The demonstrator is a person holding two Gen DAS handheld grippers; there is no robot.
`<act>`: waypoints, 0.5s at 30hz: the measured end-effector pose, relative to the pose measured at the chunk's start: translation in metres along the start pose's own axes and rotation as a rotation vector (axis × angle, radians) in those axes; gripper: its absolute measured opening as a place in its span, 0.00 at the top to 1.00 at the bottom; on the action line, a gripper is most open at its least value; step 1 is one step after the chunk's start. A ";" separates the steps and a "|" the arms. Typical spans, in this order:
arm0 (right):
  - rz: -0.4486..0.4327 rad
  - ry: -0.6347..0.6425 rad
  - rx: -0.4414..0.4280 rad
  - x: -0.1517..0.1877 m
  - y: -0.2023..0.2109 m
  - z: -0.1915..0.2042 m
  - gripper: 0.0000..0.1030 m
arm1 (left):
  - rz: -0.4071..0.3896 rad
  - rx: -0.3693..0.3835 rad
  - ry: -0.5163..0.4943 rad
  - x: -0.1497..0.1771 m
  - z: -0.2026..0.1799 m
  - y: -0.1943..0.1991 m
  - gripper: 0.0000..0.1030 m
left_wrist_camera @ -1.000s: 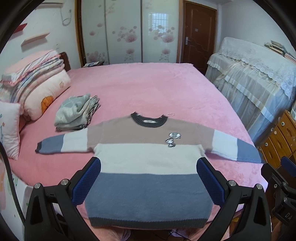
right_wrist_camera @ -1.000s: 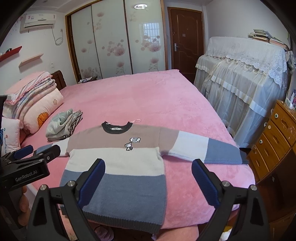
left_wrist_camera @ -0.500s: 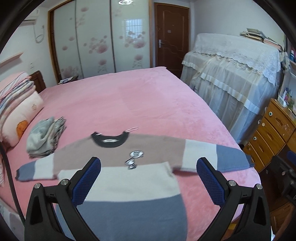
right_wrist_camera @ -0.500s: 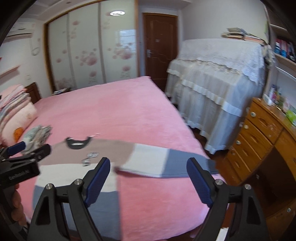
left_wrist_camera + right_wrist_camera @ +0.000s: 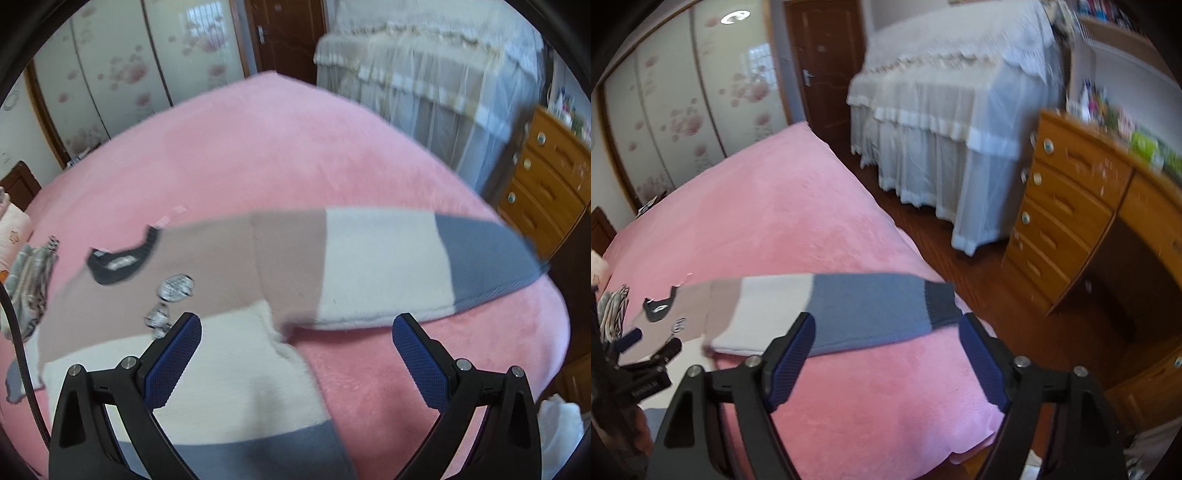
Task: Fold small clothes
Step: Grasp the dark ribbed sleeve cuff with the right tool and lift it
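A small striped sweater [image 5: 236,258] in tan, white and grey-blue lies flat on the pink bed [image 5: 258,147], its dark collar [image 5: 118,258] to the left. Its right sleeve [image 5: 849,306] stretches toward the bed's right edge and ends in a dark cuff [image 5: 940,302]. My left gripper [image 5: 297,332] hovers open above the armpit, where sleeve meets body, with nothing between its fingers. My right gripper [image 5: 886,334] hangs over the blue part of the sleeve near the cuff; its jaws are closing but stand apart, off the cloth. The left gripper [image 5: 650,354] shows at the lower left of the right wrist view.
A pile of folded grey clothes [image 5: 31,280] sits at the bed's left side. A wooden drawer chest [image 5: 1067,206] and a lace-covered piece of furniture [image 5: 942,122] stand right of the bed, across a strip of wood floor [image 5: 979,280]. Wardrobe doors [image 5: 110,74] fill the back.
Both grippers swung right and dropped closer to the bed, from over the sweater's body to its right sleeve. The right gripper's jaws have narrowed somewhat.
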State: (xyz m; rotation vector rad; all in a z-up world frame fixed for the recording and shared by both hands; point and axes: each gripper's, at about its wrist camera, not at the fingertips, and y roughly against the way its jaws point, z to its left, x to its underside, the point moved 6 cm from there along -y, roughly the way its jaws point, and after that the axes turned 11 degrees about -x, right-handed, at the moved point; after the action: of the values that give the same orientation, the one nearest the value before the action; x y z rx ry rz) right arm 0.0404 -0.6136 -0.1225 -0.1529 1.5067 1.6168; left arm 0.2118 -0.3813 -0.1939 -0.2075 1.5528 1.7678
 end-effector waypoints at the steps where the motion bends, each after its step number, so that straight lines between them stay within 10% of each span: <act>1: 0.025 -0.023 -0.005 0.005 -0.012 -0.008 0.28 | 0.014 0.003 -0.007 0.004 -0.006 -0.009 0.00; 15: 0.188 -0.276 -0.115 0.049 -0.104 -0.061 0.30 | 0.085 -0.005 -0.105 0.027 -0.058 -0.071 0.00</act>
State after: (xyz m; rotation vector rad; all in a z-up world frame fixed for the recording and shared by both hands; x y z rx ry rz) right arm 0.0517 -0.6550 -0.2449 0.1478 1.2461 1.7929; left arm 0.2169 -0.4241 -0.2795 -0.0511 1.5020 1.8188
